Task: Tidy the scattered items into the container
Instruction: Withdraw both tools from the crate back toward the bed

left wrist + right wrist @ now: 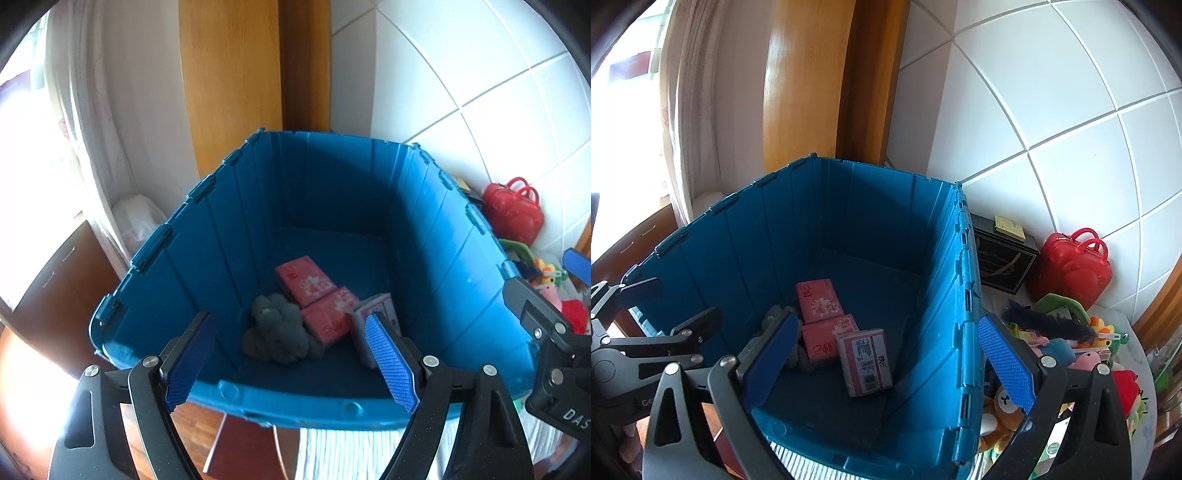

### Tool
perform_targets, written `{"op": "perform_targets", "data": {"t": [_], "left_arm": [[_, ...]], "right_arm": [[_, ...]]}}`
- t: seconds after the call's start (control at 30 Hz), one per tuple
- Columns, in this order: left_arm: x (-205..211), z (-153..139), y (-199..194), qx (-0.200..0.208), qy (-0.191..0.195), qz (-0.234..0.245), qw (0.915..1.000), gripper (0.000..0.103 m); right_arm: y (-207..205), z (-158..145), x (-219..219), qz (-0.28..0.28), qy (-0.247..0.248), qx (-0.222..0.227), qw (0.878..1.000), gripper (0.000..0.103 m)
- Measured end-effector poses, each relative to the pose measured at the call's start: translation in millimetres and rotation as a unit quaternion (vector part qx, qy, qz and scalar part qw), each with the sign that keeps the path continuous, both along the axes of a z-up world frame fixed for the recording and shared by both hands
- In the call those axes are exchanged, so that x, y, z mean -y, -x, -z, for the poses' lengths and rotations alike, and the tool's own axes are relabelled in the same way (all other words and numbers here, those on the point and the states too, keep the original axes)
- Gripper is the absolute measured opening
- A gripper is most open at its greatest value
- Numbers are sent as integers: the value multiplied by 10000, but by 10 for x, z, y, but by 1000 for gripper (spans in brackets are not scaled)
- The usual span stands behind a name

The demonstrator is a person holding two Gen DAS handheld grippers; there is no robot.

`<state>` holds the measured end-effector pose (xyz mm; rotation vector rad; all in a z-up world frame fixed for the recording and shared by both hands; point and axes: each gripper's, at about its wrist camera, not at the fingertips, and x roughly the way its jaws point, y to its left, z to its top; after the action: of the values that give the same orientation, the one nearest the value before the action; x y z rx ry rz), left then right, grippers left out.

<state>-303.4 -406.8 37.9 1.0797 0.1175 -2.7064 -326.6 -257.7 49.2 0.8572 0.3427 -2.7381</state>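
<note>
White wall tiles [1071, 122] and a honey-coloured wooden door frame [809, 85] back this corner, and we're looking down into the action. Nearest the lens, the left gripper [291, 363] hovers over the near rim with its blue-padded jaws spread wide and nothing between them. The right gripper [886, 363] is just as wide and just as empty, straddling the bin's right wall.

Below them sits the deep blue ribbed plastic storage bin [964, 332]. On its floor lies a white-and-pink boxed pack with a barcode label [866, 363], tipped against its neighbours. Just behind it, two pink floral tissue packs [820, 302] touch each other, and beside them rests a grey knobbly plush lump [280, 332]. So four things look tidied already.

Further right, outside the bin, the remaining clutter waits on the white tabletop [1137, 406]: a heap of small colourful plush toys [1071, 354] (a bear face pokes out low down). These should be light, soft and squashy, so I'd pinch the bulk of a body, not a dangling limb. Beyond sits a glossy red hard plastic handbag [1071, 269]; it's probably stiff, slick and hollow, so its twin handles look the safest hold. Behind it, against the wall, stands a black flat box with gold print [1001, 258], rigid and best taken by an edge.
</note>
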Motion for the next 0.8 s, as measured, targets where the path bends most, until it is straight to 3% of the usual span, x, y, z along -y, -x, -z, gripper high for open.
{"op": "perform_targets", "data": {"t": [0.33,0.57,0.8], "left_arm": [[-849,-120,-419,-300,157,-22,9994,85],[-1865,-58,-753,-353,244,175,9989,85],[-2914,147,-1015,-279,256,662,9971,85]], "right_arm": [[-433,-141,-815,123,228,-248,9994,103],[-768,-84,-1757,236,382,-266,9986,103],[-1114,98,-2823,573,513,-132,9970,103]]}}
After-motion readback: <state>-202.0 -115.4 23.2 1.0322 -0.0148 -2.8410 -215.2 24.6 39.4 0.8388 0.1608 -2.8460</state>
